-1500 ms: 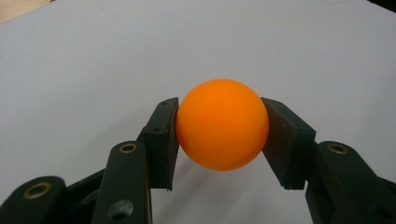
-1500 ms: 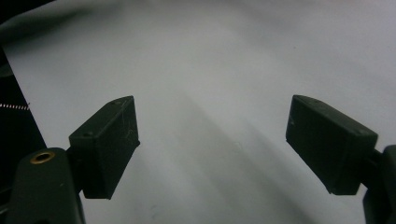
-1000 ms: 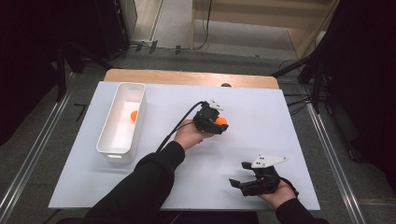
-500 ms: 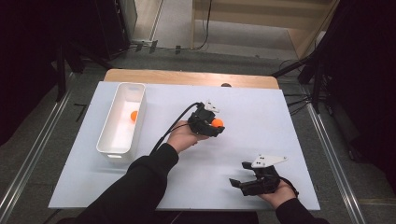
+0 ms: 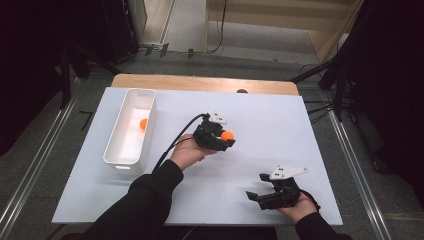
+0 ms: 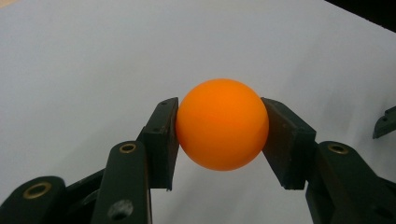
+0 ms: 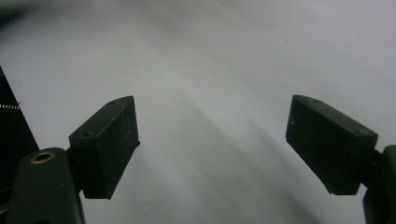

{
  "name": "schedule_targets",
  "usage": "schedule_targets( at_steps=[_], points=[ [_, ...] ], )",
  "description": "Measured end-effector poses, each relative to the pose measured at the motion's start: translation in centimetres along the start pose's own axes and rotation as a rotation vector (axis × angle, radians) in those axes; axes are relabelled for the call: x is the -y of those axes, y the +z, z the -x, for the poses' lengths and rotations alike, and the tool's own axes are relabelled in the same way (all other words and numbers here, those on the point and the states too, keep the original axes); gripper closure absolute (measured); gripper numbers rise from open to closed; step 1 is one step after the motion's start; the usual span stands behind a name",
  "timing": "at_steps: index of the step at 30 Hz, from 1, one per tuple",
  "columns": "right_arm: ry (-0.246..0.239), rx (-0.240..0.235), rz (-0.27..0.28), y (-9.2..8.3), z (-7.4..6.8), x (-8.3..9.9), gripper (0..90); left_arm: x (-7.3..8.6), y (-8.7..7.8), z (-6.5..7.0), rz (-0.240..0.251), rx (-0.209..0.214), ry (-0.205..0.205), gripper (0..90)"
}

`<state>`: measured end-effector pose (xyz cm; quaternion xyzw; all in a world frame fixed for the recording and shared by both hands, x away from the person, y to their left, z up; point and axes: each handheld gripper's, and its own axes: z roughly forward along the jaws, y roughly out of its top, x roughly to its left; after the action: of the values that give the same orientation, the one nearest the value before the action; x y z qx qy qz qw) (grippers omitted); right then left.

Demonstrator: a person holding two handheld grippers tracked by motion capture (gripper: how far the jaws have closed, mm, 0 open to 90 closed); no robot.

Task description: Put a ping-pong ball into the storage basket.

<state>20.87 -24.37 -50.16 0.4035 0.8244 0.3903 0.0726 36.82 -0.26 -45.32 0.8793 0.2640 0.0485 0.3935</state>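
At the left of the worktop (image 5: 300, 130) stands a white bin (image 5: 117, 160) with one orange ball (image 5: 143, 124) already lying in it, which suggests that is where the balls are meant to go. Near the middle, the left claw (image 5: 226, 139) grips a second orange ball (image 5: 228, 135) between its pads, lifted clear of the surface for carrying. At the right, the right claw (image 5: 256, 196) rests open and empty, out of the way.

Orange ball (image 6: 222, 123) sides hidden behind left hand-held gripper (image 6: 219, 135) pads.
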Motion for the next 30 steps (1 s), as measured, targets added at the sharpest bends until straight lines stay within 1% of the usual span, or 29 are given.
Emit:
schedule_targets(
  at_steps=[1, 4, 8, 10, 12, 13, 17, 19, 21, 23, 27, 28, 30],
  points=[
    [-0.001, 0.001, 0.002, 0.0, 0.0, 0.0, 15.6, 0.0, -0.2, -0.1, 0.002, -0.005, 0.0, 50.2],
    [-0.002, 0.0, 0.004, 0.0, 0.0, 0.0, 15.6, 0.2, -0.8, -0.3, 0.022, 0.003, -0.015, 50.2],
    [-0.002, -0.003, 0.004, -0.1, -0.1, 0.0, 15.6, 0.5, -1.3, -0.4, 0.015, -0.002, -0.003, 50.2],
    [-0.003, -0.004, 0.002, -0.1, -0.2, 0.0, 15.6, 0.7, -1.4, -0.4, 0.014, -0.006, -0.007, 50.2],
    [-0.002, -0.005, -0.002, -0.1, -0.2, 0.0, 15.6, 0.8, -1.5, -0.4, 0.014, 0.003, -0.019, 50.2],
    [-0.003, -0.005, -0.002, -0.1, -0.2, 0.0, 15.6, 0.8, -1.6, -0.4, 0.014, 0.003, -0.016, 50.2],
    [-0.002, -0.005, -0.002, -0.1, -0.2, 0.0, 15.6, 0.6, -2.2, -0.3, 0.035, 0.008, -0.017, 50.2],
    [-0.002, -0.004, -0.003, -0.1, -0.2, 0.0, 15.6, 0.5, -2.4, -0.4, 0.035, 0.004, -0.015, 50.1],
    [-0.005, -0.002, -0.005, -0.1, -0.2, 0.0, 15.6, 0.5, -2.6, -0.5, 0.03, -0.007, -0.026, 50.1],
    [-0.008, -0.003, -0.006, -0.1, -0.2, 0.0, 15.6, 0.4, -2.9, -0.6, 0.027, -0.001, -0.039, 50.1],
    [-0.011, -0.003, -0.004, 0.0, -0.2, 0.0, 15.6, 0.3, -3.6, -0.8, 0.03, 0.004, -0.052, 50.1],
    [-0.011, -0.006, -0.004, 0.0, -0.2, 0.0, 15.6, 0.3, -3.8, -0.9, 0.029, 0.002, -0.049, 50.1],
    [-0.011, -0.004, -0.006, 0.0, -0.2, 0.0, 15.6, 0.2, -4.0, -0.9, 0.03, 0.001, -0.055, 50.1]
  ],
)
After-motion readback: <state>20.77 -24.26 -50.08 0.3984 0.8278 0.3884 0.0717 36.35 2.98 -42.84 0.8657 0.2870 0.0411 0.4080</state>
